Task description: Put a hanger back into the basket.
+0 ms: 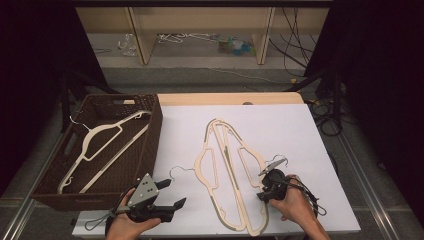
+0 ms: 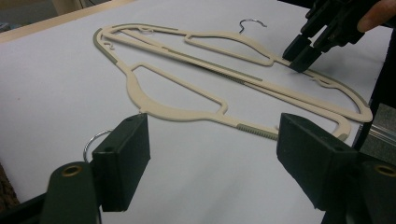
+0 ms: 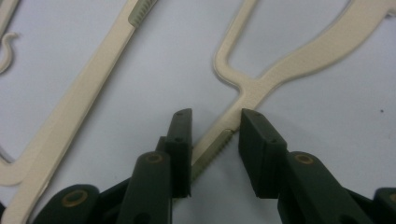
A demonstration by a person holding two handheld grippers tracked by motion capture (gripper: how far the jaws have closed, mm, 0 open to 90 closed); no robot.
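Note:
Two cream hangers lie overlapped on the white table sheet [image 1: 300, 130]: a left hanger [image 1: 206, 167] [image 2: 177, 109] and a right hanger [image 1: 250, 155] [image 2: 224, 46] [image 3: 289, 65]. My right gripper [image 1: 261, 195] [image 2: 299, 60] [image 3: 215, 114] points down at the right hanger's lower arm. Its jaws sit tight on either side of the arm's ribbed grey-green strip [image 3: 212, 149]. My left gripper [image 1: 172, 194] [image 2: 215, 121] hovers open at the front left, holding nothing, and faces the left hanger. The wire hook [image 2: 92, 140] of that hanger lies by its left jaw.
A brown woven basket [image 1: 156, 122] stands at the table's left edge with a third cream hanger [image 1: 100, 140] inside it. Cables [image 1: 325, 120] trail off the right side. Wooden shelf legs and clutter stand on the floor beyond the far edge.

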